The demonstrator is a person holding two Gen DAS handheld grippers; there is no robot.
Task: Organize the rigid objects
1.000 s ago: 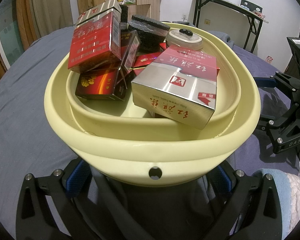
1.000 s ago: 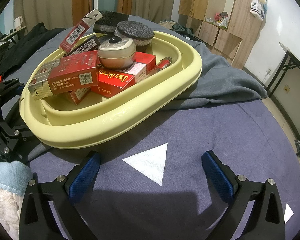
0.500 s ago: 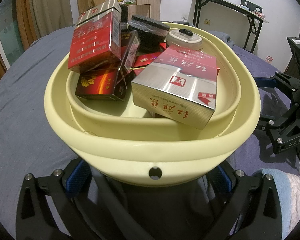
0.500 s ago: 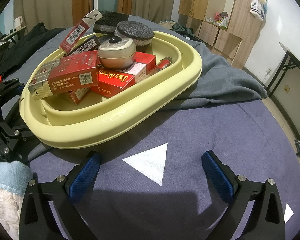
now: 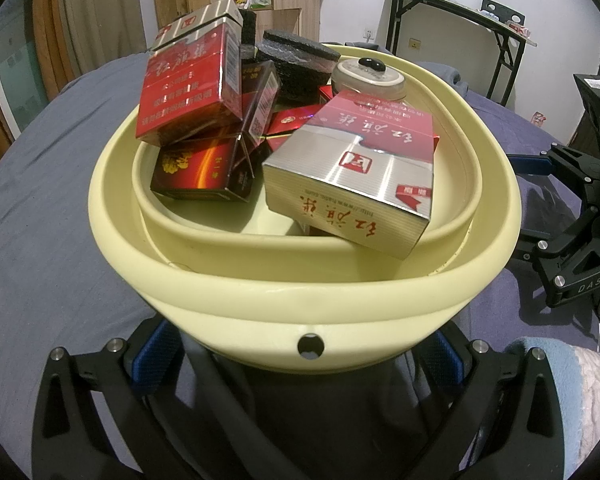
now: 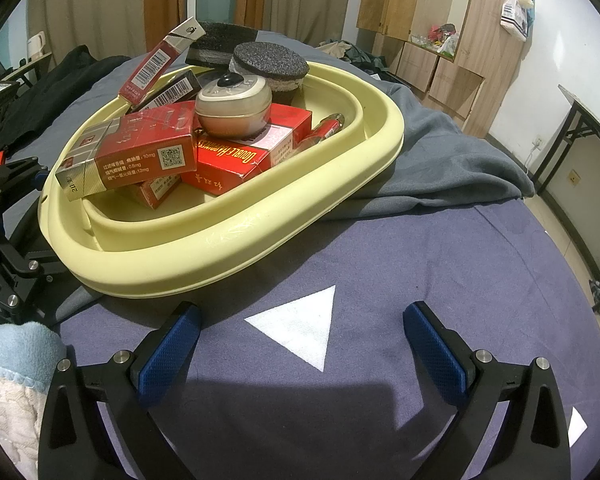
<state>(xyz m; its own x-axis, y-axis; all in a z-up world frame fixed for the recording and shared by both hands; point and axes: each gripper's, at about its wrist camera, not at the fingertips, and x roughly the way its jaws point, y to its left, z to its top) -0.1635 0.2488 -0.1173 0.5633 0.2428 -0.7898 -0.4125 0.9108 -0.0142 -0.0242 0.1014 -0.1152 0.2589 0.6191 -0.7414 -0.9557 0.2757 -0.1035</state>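
Apparently both jaws gape; cartons crowd basin (image 6: 236, 240).

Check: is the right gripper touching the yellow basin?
Apart. The right wrist view shows the right gripper open over blue cloth, with cloth visible between its fingertips and the basin.

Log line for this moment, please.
left gripper: open, under basin edge | right gripper: open, empty | boxes, jar in basin
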